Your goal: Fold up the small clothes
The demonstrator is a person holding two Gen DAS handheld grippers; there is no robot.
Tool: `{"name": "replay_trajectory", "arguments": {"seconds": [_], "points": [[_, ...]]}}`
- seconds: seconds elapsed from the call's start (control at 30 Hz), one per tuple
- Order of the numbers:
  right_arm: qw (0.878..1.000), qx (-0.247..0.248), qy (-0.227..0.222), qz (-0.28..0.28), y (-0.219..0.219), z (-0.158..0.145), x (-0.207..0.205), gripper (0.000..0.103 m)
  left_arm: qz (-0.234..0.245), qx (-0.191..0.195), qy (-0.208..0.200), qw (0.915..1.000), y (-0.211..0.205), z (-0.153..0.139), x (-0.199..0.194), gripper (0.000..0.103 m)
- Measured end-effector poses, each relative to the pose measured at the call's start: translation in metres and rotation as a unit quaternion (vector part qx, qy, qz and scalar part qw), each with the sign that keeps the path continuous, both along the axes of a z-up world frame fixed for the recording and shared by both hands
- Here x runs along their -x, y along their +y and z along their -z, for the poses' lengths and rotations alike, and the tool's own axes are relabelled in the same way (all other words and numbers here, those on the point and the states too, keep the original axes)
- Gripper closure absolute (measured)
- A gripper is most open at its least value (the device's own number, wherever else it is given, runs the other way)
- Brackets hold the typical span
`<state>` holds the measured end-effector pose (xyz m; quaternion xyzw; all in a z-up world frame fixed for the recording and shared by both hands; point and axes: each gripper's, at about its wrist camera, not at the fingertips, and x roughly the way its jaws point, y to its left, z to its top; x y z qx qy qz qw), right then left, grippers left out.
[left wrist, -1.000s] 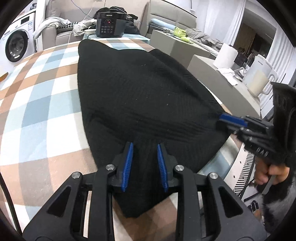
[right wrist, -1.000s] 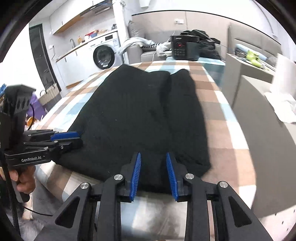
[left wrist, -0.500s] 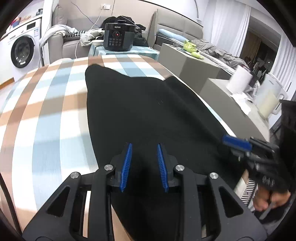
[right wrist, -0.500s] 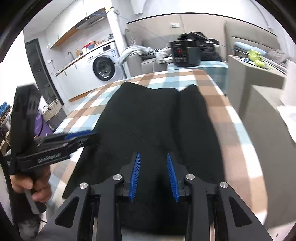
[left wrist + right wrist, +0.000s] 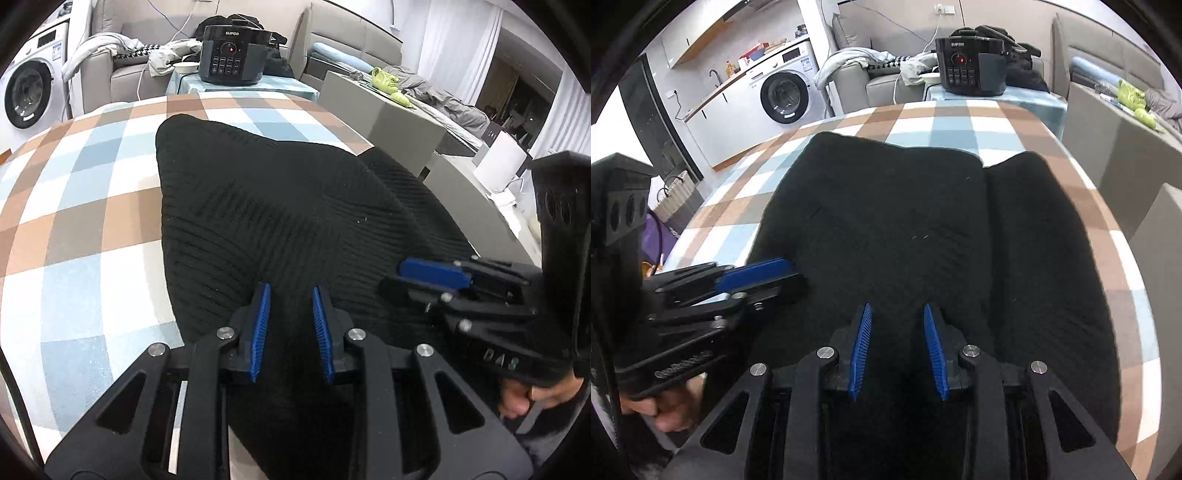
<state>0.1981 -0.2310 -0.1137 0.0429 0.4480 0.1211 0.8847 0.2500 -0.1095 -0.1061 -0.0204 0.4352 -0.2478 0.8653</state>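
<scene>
A black knit garment [image 5: 258, 203] lies on the checked tablecloth [image 5: 74, 221], its far edge toward the cooker. My left gripper [image 5: 290, 295] is shut on the garment's near edge, and fabric hangs down under its blue pads. The right gripper [image 5: 432, 273] shows at the right of this view, level with it. In the right wrist view my right gripper [image 5: 897, 314] is likewise shut on the garment [image 5: 905, 206], with cloth between the pads and draped below. The left gripper [image 5: 757, 273] is at the left there. A narrower flap lies along the garment's right side.
A black pressure cooker [image 5: 231, 53] stands on a small table past the far edge. A washing machine [image 5: 786, 98] is at the back left, with a woven basket [image 5: 677, 199] on the floor. Grey boxes [image 5: 388, 114] and a white roll [image 5: 498, 162] flank the right side.
Both grippers have travelled forward over the table toward the cooker, carrying the garment's near edge with them. The flat part ahead looks shorter. Neither jaw gap has changed.
</scene>
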Motion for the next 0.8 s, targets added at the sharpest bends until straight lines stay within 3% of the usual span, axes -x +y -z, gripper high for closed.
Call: {"name": "replay_trajectory", "arguments": {"seconds": [0.07,0.3,0.5,0.67,0.8], "points": [[1.000,0.021,0.000,0.006,-0.003,-0.001,0.002,0.077,0.003,-0.007,-0.003,1.0000,0.001,-0.002,0.003,0.081],[1.000,0.005,-0.010,0.009,-0.011,-0.009,0.017,0.074,-0.004,-0.009,-0.027,0.9996,0.003,-0.028,-0.007,0.080],[1.000,0.004,-0.001,0.007,-0.013,-0.005,0.017,0.074,-0.016,-0.036,-0.005,0.9992,-0.001,-0.006,-0.049,0.080],[1.000,0.004,0.002,0.003,-0.011,-0.005,0.017,0.074,-0.034,-0.003,0.008,0.9994,0.024,-0.005,-0.052,0.080],[1.000,-0.003,0.004,0.005,-0.013,-0.005,0.015,0.074,-0.021,-0.010,-0.026,0.9994,0.015,-0.021,-0.054,0.080]]}}
